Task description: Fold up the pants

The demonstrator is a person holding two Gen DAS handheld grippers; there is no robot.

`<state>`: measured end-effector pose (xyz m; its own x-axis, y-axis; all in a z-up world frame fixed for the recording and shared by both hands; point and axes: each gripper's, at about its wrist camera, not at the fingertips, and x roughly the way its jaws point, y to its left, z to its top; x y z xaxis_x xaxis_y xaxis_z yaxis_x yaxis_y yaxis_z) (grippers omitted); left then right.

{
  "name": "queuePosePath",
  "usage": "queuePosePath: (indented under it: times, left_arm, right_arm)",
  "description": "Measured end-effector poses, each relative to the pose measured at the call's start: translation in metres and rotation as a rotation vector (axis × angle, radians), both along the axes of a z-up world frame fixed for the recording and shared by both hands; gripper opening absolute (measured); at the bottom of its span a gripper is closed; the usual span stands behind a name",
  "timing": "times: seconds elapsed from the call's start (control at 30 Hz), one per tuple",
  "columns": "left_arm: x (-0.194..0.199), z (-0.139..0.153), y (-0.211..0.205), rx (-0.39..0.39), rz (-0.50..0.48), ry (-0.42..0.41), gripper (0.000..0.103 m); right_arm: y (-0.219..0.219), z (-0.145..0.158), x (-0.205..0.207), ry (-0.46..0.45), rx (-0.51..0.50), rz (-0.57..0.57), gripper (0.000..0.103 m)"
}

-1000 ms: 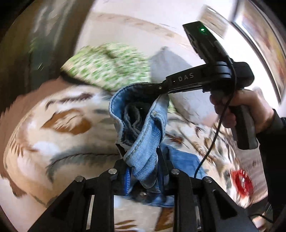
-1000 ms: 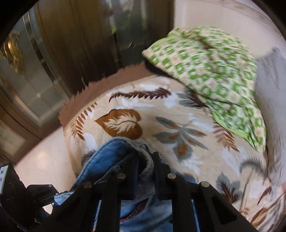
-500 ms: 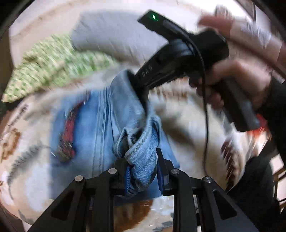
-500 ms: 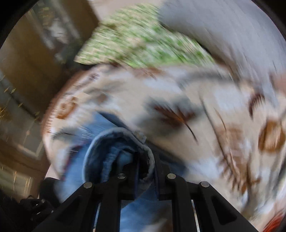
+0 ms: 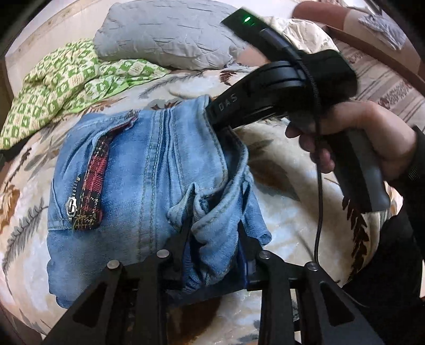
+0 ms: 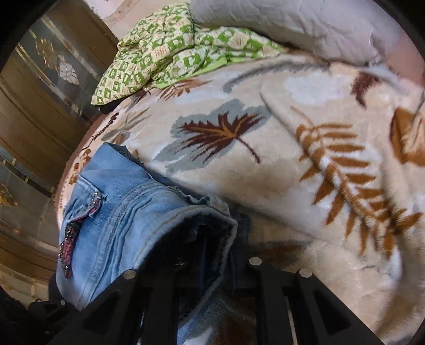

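The jeans (image 5: 148,185) lie folded on the leaf-print blanket (image 5: 287,217), filling the centre of the left wrist view. The left gripper (image 5: 212,238), at 6 o'clock, is clamped on a bunched hem. The right gripper (image 5: 212,116), at 1 o'clock, pinches the far edge of the denim. Only this view shows the right hand (image 5: 353,135) and the zipper (image 5: 72,205). The right wrist view alone shows the wooden cabinet (image 6: 32,138) at 9 o'clock; the green checked cloth (image 6: 170,50) and grey pillow (image 6: 292,24) show in both.

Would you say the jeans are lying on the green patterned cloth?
No, the jeans lie on the leaf-print blanket, apart from the green patterned cloth.
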<state>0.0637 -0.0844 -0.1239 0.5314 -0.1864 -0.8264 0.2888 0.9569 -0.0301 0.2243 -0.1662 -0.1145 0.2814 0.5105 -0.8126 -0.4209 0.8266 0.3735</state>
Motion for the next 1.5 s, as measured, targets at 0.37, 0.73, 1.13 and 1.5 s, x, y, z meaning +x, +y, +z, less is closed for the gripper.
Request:
queuePosePath:
  times: [0.37,0.73,1.13,1.5]
  left_arm:
    - [-0.009,0.002,0.001,0.003,0.001,-0.056,0.043]
    - [-0.028,0.098,0.023,-0.055,-0.034,-0.211,0.103]
    - [0.035,0.079,0.150,-0.234,0.092,0.018,0.103]
    - [0.076,0.000,0.183,-0.557,0.099,0.284,0.103]
  right_arm:
    - [-0.026,0.073,-0.051,-0.321,-0.131,-0.151,0.103]
    - [-0.050,0.104,-0.064,-0.340,-0.138,-0.222,0.103]
    - [-0.033,0.086,-0.079,-0.129,-0.020,-0.169,0.103]
    - [-0.020,0.018,-0.071,0.224,0.245,-0.207,0.103]
